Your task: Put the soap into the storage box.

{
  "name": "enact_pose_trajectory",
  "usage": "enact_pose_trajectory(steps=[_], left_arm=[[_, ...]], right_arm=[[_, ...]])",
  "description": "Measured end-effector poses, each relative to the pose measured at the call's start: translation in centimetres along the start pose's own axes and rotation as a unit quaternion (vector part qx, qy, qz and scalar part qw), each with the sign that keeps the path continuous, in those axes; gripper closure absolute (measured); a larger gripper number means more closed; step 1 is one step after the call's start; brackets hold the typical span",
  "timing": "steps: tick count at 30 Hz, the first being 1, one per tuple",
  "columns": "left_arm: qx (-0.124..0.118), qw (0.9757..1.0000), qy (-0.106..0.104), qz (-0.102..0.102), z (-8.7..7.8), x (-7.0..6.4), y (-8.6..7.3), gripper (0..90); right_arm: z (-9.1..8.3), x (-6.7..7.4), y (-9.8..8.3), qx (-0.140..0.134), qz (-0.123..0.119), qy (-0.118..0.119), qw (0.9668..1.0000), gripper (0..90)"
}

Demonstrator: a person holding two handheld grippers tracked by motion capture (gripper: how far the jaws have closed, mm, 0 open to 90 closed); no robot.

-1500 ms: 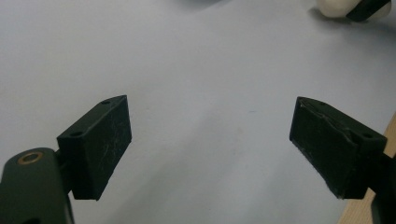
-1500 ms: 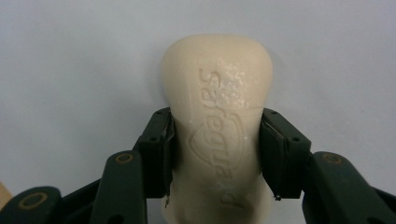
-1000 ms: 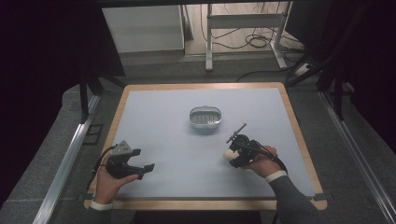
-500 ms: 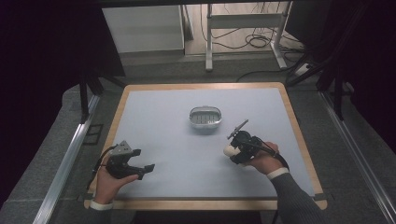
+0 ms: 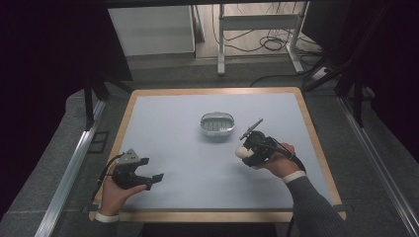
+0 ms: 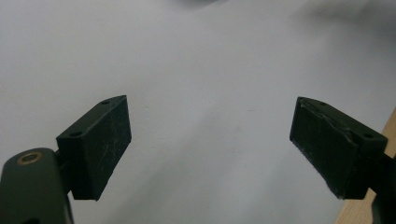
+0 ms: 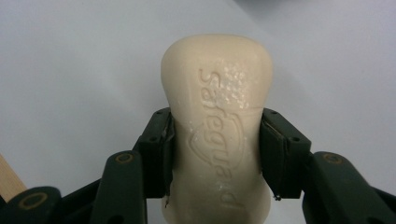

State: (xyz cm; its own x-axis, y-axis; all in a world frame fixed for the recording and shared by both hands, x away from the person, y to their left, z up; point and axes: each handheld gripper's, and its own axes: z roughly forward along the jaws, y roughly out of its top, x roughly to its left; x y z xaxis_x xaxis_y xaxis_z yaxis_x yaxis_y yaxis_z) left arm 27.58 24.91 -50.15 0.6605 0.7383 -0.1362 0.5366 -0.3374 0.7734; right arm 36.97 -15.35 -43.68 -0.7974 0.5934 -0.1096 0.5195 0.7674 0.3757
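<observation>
A: Where's the soap bar (image 7: 217,126)?

B: Right of centre in the high view, pinched at its waist by the right gripper (image 5: 252,149).

A: The left gripper (image 5: 141,175)?

B: Jaws wide apart, empty, lower left on the desk (image 5: 173,123).

A: Advice?

B: Likely bound for the soap dish (image 5: 216,124); squeeze evenly, it's slippery.

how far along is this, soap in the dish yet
Not yet. Done: the right gripper has its jaws clamped on the soap bar. In hand: it holds the bar just right of the soap dish, which looks empty. Left, presumably: placing it. The left gripper is open and idle.
</observation>
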Motion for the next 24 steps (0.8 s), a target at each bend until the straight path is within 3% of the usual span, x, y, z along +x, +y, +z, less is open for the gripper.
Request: enact_pose_trajectory(steps=[24], left_arm=[[0.002,1.0000,0.002,0.001,0.0,0.1,0.0,13.2]], right_arm=[[0.2,-1.3,2.0,-0.008,0.007,0.003,0.9999,49.3]])
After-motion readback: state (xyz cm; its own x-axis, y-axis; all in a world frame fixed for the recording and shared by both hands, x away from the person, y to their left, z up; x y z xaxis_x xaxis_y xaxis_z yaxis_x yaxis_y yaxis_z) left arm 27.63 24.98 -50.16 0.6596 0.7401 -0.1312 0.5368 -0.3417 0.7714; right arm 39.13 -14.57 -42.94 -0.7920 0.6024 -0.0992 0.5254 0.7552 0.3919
